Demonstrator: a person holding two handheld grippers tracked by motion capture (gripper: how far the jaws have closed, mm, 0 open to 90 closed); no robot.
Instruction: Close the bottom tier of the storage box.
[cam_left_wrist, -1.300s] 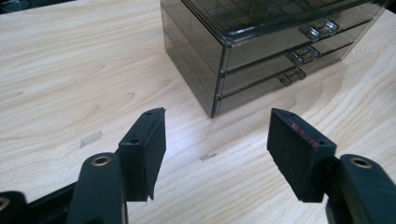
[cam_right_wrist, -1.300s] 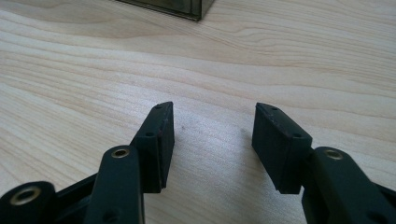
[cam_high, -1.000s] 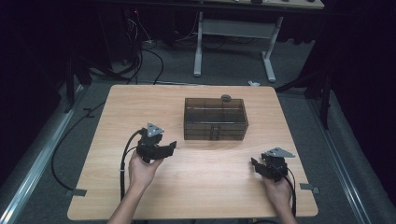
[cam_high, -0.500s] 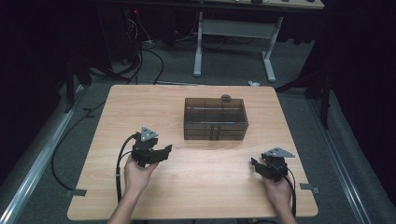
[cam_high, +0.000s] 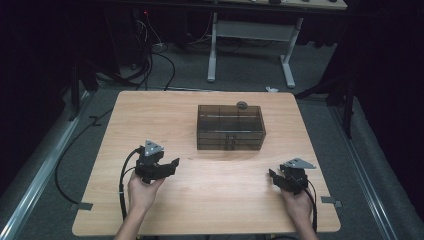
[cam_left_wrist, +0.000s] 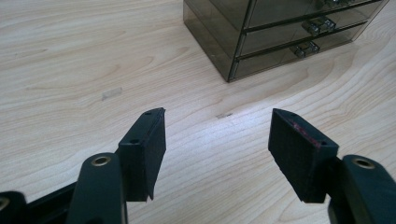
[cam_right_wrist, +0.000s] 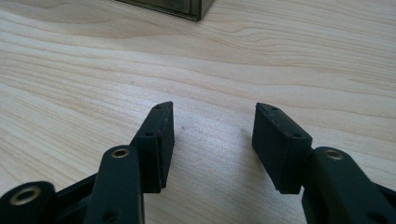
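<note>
While both hands are hovering low over the bench (cam_high: 200, 200) in the high view, the smoky drawer box (cam_high: 230, 127) is sitting mid-bench, well apart from either, with a small dark knob (cam_high: 242, 105) at its back edge. Left hand-held gripper (cam_left_wrist: 217, 135) is gaping wide, nothing between, the box off ahead-right. Right hand-held gripper (cam_right_wrist: 212, 140) is spread too, pinching nothing, just bare wood.

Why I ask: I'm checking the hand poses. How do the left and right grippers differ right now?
The left gripper sits nearer the smoked drawer box than the right gripper. The left's jaws stand wider apart than the right's. Both are open, empty and low over the wooden table.
</note>
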